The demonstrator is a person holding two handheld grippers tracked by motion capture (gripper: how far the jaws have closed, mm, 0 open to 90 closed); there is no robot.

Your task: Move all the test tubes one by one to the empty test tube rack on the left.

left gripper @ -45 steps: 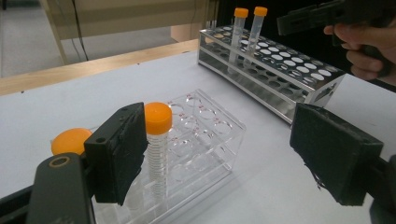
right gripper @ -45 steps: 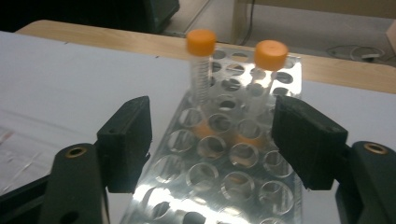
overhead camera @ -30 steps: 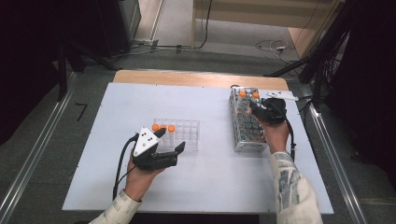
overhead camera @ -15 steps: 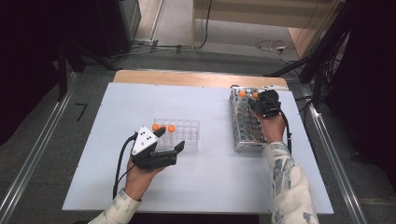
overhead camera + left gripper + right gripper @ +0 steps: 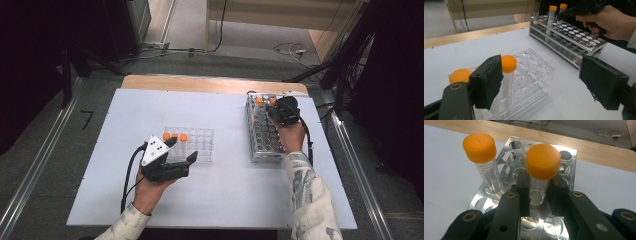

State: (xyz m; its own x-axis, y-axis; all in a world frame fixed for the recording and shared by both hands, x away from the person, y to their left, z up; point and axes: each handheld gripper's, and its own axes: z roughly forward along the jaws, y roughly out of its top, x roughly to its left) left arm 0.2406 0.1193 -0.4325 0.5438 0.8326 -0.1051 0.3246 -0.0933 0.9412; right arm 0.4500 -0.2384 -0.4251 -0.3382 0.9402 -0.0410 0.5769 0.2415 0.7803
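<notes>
At the far end of the metal rack (image 5: 264, 131) on the white table (image 5: 100, 165), the right claw (image 5: 537, 188) has just been closing and now pinches the clear body of an orange-capped tube (image 5: 541, 171) standing in a rack hole, with the right hand (image 5: 289, 135) reaching forward over the rack. A second capped tube (image 5: 482, 161) stands just beside it. Left of the rack, the left claw (image 5: 544, 82) rests level with its jaws wide apart, just beside the clear plastic rack (image 5: 531, 75).

Two racks stand on the table, one clear plastic tube rack (image 5: 192, 143) and one shiny metal tube rack (image 5: 263, 134), with five orange-capped clear tubes in all: three in the plastic rack (image 5: 174, 137), two in the metal one (image 5: 482, 162).
</notes>
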